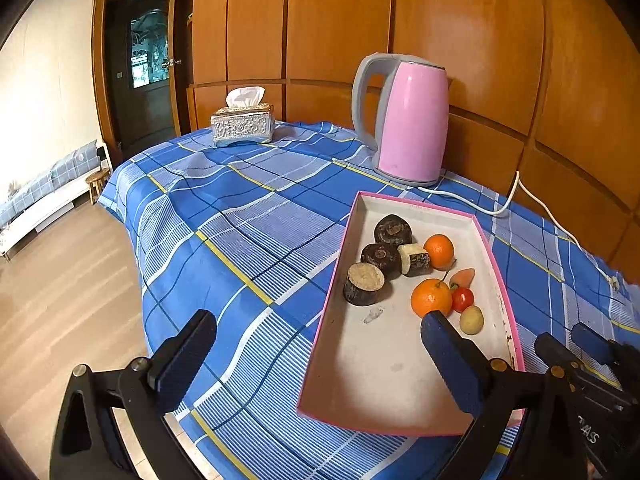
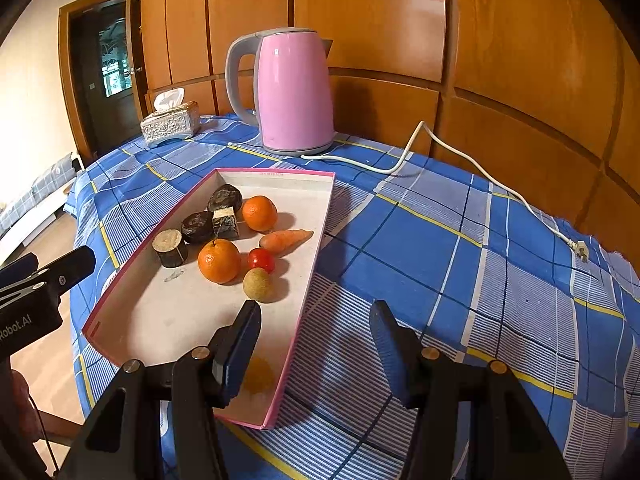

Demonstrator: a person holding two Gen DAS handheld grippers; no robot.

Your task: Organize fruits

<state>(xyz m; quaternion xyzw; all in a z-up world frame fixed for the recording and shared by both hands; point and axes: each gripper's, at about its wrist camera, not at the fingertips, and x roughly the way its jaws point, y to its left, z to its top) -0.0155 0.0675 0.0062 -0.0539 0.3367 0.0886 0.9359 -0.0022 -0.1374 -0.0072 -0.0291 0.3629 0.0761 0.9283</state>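
The fruit sits together in the far half of the tray (image 2: 316, 216), a shallow pink-rimmed box with a dull white floor: two oranges (image 2: 219, 261), glossy and dimpled; a small shiny tomato (image 2: 261, 260); a matt tan ball (image 2: 257, 284), rough like a longan; a tapered carrot (image 2: 286, 240) with its long axis across the tray, tip toward the right wall; beside them on the left, four dark stubby cylinders (image 2: 171, 247) with pale cut ends, bark-like; ahead and slightly left of the right claw (image 2: 316, 344) lies the tan ball, the nearest piece, so this hand looks better placed than the left; its jaws stand spread and empty, straddling the tray's right wall, one finger inside and one over the cloth (image 2: 440, 240); the left claw (image 1: 320, 360) is spread wider, also empty, one finger over the tray floor just short of the near orange; beyond stand a smooth pink kettle (image 2: 294, 92) and an embossed tissue box (image 2: 170, 124).
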